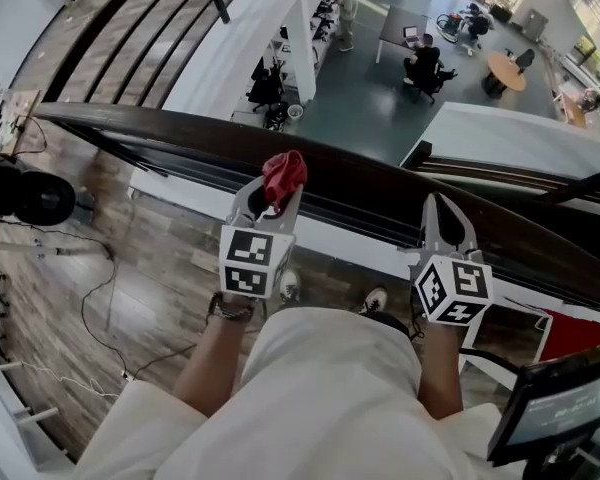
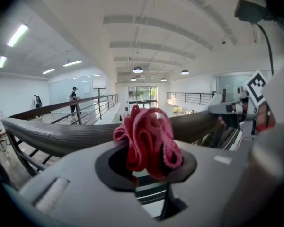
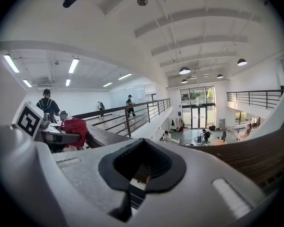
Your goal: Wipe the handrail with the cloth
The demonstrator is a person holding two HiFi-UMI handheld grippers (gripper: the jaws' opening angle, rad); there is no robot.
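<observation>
The left tongs (image 1: 276, 204) are clamped shut on a crumpled red cloth (image 1: 284, 176). The cloth bunches out past their tips, over the near edge of the dark wooden handrail (image 1: 365, 183); I cannot tell if it touches. The rail runs crosswise just ahead of both tongs, so the wipe looks like a sideways stroke along it. The right tongs (image 1: 442, 208) are closed on nothing. Of the 2, the left carries the job. There is a plank floor (image 1: 130, 298) underfoot and an open hall beyond the rail, below.
</observation>
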